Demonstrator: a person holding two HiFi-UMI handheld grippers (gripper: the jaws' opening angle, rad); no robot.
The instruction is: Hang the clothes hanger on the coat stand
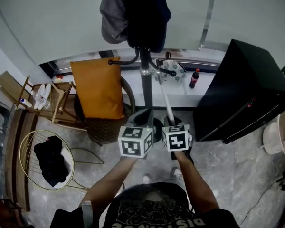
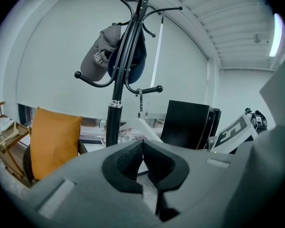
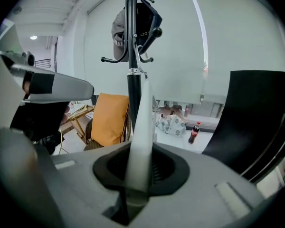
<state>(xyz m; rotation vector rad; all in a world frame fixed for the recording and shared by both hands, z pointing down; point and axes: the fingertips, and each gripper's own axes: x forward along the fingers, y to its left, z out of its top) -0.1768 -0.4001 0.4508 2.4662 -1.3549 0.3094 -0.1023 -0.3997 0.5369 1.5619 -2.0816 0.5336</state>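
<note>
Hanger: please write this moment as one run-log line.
right gripper: shut on hanger | left gripper: shut, empty | hanger: held up toward stand, hooking unclear | stand: cap hangs on it

Black metal coat stand [image 2: 115,122]: round pole, satin sheen; chrome-look collar [image 2: 115,103] mid-pole. White flat plastic clothes hanger [image 3: 141,122]: smooth, semi-matt. Left tool [image 2: 143,146]: matt grey plastic shell; black ribbed pads [image 2: 127,163], rubbery-looking. Orange square cloth cushion [image 1: 97,89]: woven, matt. Grey cloth baseball cap [image 2: 97,58]: soft, matt. Black box cabinet [image 1: 242,87]: smooth, slight sheen. Grey stone-look floor [image 1: 237,175]: polished, veined.
</note>
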